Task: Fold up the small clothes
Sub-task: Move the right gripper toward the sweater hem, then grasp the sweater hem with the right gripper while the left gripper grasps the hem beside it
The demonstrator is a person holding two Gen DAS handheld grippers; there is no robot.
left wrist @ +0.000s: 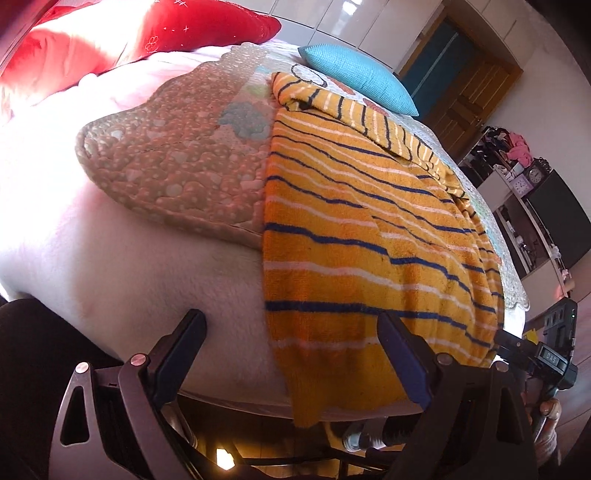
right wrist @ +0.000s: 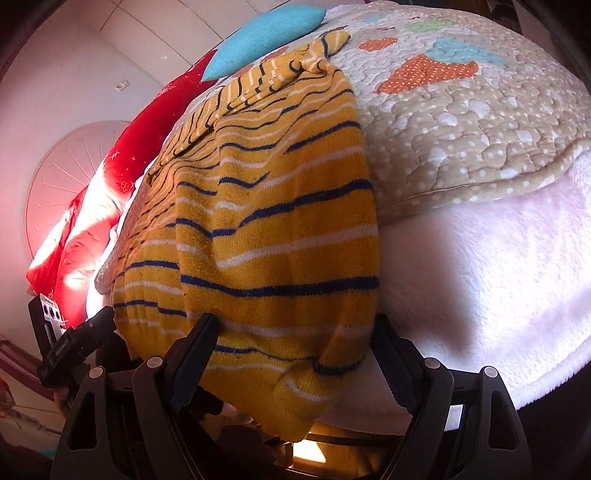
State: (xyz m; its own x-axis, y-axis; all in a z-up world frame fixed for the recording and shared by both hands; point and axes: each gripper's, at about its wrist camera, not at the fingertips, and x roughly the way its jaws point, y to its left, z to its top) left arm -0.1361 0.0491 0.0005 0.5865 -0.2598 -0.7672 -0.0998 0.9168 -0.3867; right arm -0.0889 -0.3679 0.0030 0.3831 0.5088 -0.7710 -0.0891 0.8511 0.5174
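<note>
A yellow knitted garment (left wrist: 351, 221) with navy and white stripes lies spread on the bed, its lower end hanging over the near edge. My left gripper (left wrist: 291, 328) is open at that edge, and the garment's lower left corner sits between its fingers. In the right wrist view the same garment (right wrist: 266, 221) droops over the edge, and its hem hangs between the fingers of my open right gripper (right wrist: 295, 336). Each gripper also shows in the other's view: the right gripper (left wrist: 546, 354) at the far right, the left gripper (right wrist: 66, 347) at the far left.
A beige dotted quilt (left wrist: 177, 155) lies on a white fluffy blanket (left wrist: 129, 258) under the garment. A blue pillow (left wrist: 362, 77) and red pillows (left wrist: 184, 26) sit at the far end. A wooden door (left wrist: 469, 92) and cluttered shelves (left wrist: 517, 173) stand beyond the bed.
</note>
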